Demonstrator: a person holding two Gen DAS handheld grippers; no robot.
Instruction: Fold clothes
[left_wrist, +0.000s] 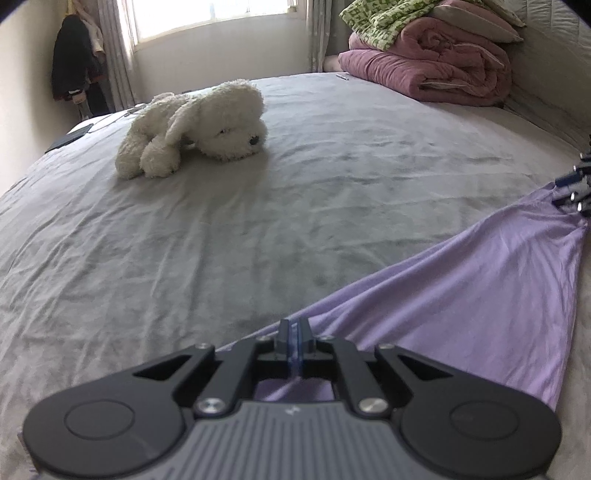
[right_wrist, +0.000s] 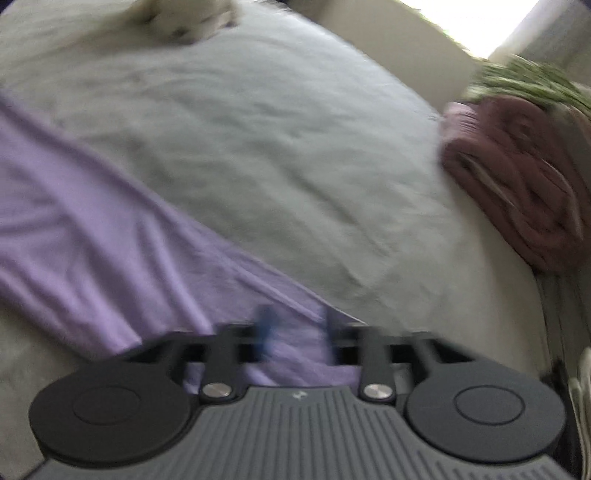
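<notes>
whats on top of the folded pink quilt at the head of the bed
A green patterned blanket and a pale pillow lie on the pink quilt. Anything beneath them or behind the stack is covered.

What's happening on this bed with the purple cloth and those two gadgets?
A person is folding a lilac garment on the grey bed with two handheld grippers. The left gripper is pinched shut on one edge of it. The right gripper has its jaws apart over the fabric, not pressing it. A white plush dog lies further back.
</notes>
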